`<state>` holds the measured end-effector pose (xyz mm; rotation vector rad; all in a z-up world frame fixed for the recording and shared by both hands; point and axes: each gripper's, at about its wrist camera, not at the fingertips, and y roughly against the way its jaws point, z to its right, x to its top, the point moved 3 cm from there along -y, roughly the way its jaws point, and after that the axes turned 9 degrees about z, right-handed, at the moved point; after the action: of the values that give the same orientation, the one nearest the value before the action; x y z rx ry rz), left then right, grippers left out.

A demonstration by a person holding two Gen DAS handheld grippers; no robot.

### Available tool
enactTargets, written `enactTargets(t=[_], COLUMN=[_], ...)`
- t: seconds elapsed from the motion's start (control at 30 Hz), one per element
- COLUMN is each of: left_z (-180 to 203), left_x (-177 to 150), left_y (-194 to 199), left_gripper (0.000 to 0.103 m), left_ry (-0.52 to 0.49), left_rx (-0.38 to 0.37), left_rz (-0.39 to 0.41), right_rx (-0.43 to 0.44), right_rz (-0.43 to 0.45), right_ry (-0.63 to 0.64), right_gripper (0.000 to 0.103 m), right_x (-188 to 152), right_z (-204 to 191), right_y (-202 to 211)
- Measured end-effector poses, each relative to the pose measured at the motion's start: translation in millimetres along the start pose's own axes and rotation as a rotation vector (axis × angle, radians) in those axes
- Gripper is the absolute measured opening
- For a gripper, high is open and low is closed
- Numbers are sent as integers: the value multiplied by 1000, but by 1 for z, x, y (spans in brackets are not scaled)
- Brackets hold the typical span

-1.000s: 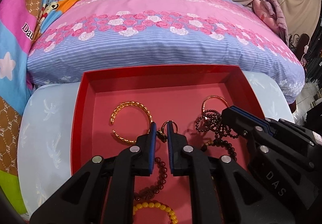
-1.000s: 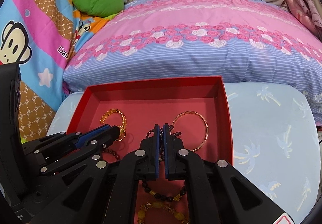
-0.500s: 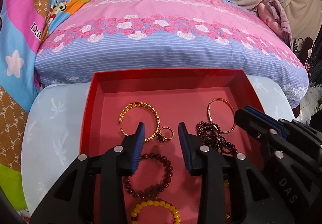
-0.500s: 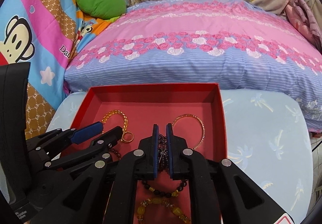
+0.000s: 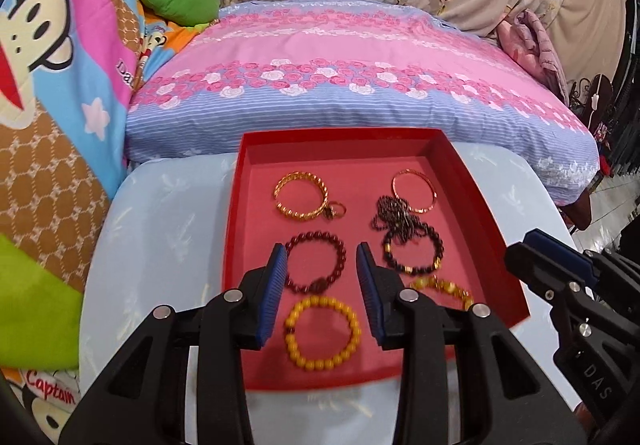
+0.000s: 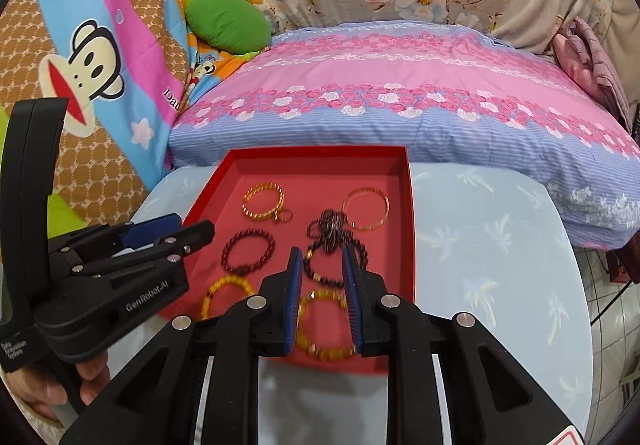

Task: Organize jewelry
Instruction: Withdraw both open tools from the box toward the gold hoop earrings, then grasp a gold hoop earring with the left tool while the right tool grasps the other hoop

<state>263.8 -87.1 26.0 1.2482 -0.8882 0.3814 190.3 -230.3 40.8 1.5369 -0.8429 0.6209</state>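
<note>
Now: jewelry laid out in red tray, both grippers empty.
Tray sits mid-frame on pale blue table. Inside: gold cuff with ring touching it upper left, thin bangle upper right, dark chain overlapping it, maroon beads centre, yellow beads lower centre. Left gripper fingers wide apart above the maroon beads; right gripper fingers moderately apart, holding nothing. Floral pillow behind tray.

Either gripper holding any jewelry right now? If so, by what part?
Nothing held. Left gripper and right gripper both have open jaws above the red tray, with nothing between them.
</note>
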Motion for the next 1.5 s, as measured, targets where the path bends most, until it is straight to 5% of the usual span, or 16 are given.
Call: enactTargets(t=[0.3,0.77,1.07,1.5], left_z=[4,9,6,8], left_x=[-39,-132,-165,-172], left_y=[50,78,76,69], left_gripper=[34,35,35,40], left_ry=[13,21,53,54], left_rx=[-7,-5,0,16], left_rz=[11,-77,-130,-151], right_rx=[14,-13,-28,-53], right_rz=[-42,-179,-209,-198], right_ry=[-24,-47,-48,-39], right_gripper=[22,22,22,29], right_x=[-49,-143,-164,-161], right_z=[-3,4,3,3], right_y=[45,63,57,44])
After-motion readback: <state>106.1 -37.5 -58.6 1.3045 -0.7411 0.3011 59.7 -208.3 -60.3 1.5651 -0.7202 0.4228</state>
